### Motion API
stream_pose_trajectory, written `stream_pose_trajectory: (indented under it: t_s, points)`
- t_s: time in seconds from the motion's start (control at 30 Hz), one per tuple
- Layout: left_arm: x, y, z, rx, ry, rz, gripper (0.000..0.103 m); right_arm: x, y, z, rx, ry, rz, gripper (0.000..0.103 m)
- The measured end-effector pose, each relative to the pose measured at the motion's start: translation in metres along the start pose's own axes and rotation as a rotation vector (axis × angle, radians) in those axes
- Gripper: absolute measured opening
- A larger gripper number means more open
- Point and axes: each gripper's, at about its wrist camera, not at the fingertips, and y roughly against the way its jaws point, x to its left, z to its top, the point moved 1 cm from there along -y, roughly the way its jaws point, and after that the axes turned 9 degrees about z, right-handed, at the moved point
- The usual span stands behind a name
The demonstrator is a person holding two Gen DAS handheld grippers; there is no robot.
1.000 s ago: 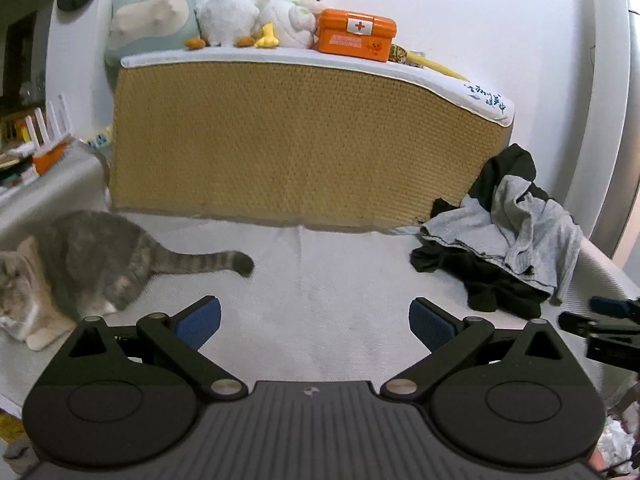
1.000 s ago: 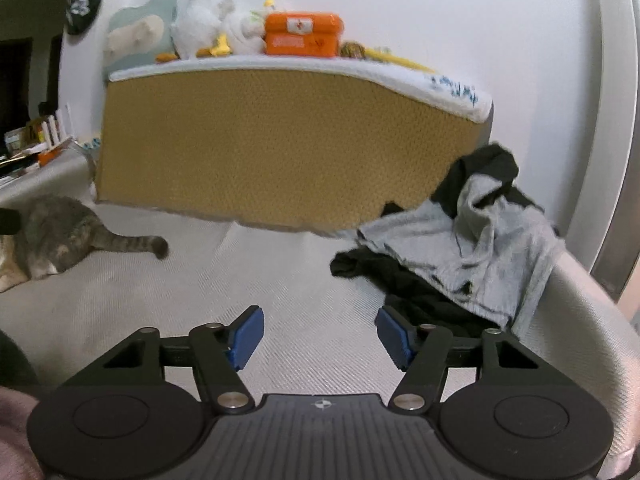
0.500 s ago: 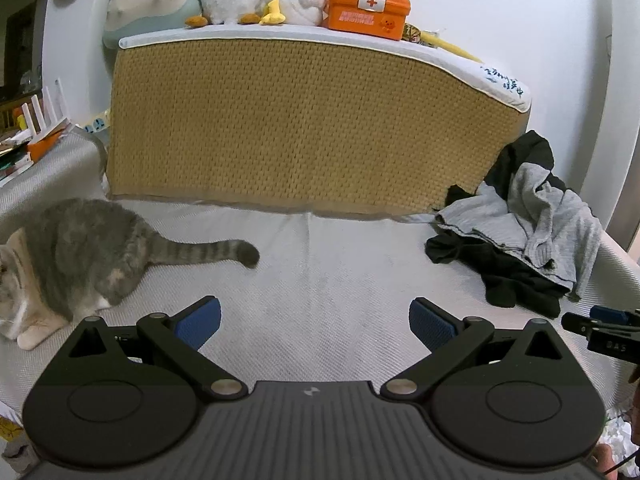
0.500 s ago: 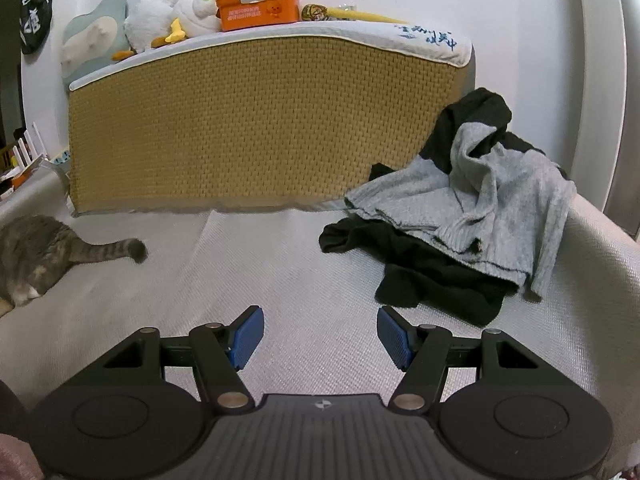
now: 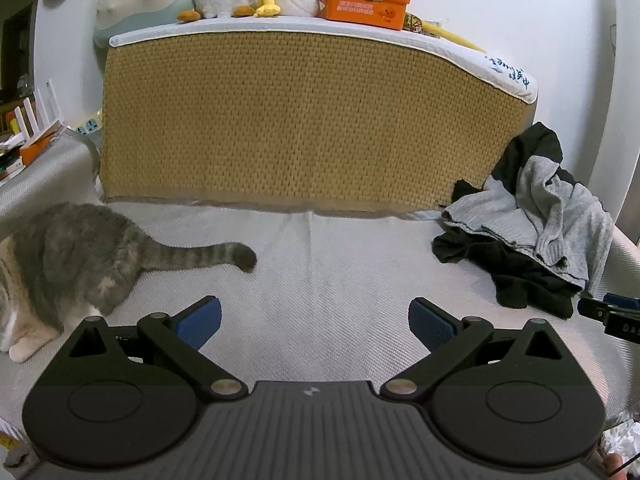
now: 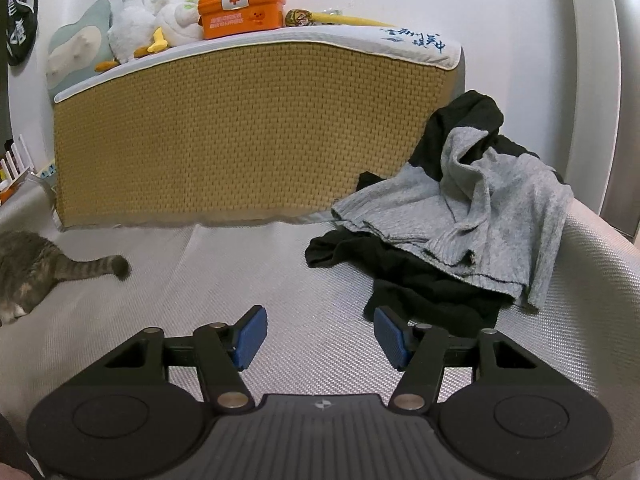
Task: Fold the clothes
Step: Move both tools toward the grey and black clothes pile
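A pale woven bed (image 5: 320, 264) fills both views, with a tan woven mattress (image 6: 248, 136) standing on edge at its far side against the white wall. Along the mattress's top edge sit a pale green cushion (image 5: 140, 0), white plush ducks (image 6: 136, 24) and an orange first-aid box (image 6: 242, 10).

At the bed's left side a grey tabby cat (image 5: 68, 260) crouches, its striped tail stretched toward the middle.

The clothes lie heaped at the bed's right side by the mattress's end: a grey knit garment (image 6: 480, 216) draped over a black garment (image 6: 420, 280) (the black one also shows above the grey, against the mattress).

The left tool (image 5: 314, 322) hangs over bare bed, its blue pads spread wide with nothing between them. The right tool (image 6: 316, 338) is likewise spread and empty, its jaws having just narrowed slightly; its right pad sits near the black garment's front edge, though contact cannot be judged.
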Motion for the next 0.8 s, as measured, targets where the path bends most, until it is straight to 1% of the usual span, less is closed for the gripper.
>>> stream_pose_trajectory:
  t_s: [0.1, 0.23, 0.4, 0.63, 0.8]
  points:
    - [-0.001, 0.001, 0.0, -0.001, -0.002, 0.001, 0.102, -0.001, 0.001, 0.0, -0.002, -0.015, 0.007, 0.063]
    - [-0.002, 0.001, 0.0, -0.002, -0.004, 0.002, 0.102, 0.001, 0.004, 0.0, -0.007, -0.008, -0.005, 0.062]
    - [-0.003, 0.003, 0.001, -0.003, -0.007, 0.002, 0.101, -0.002, 0.002, 0.001, 0.019, -0.036, 0.016, 0.055]
    - [0.0, 0.02, 0.002, -0.031, -0.01, -0.001, 0.101, 0.002, 0.024, 0.003, -0.002, -0.017, -0.006, 0.054]
    - [0.003, 0.029, 0.005, -0.044, -0.015, -0.013, 0.098, 0.001, 0.04, 0.007, -0.026, -0.026, -0.018, 0.054]
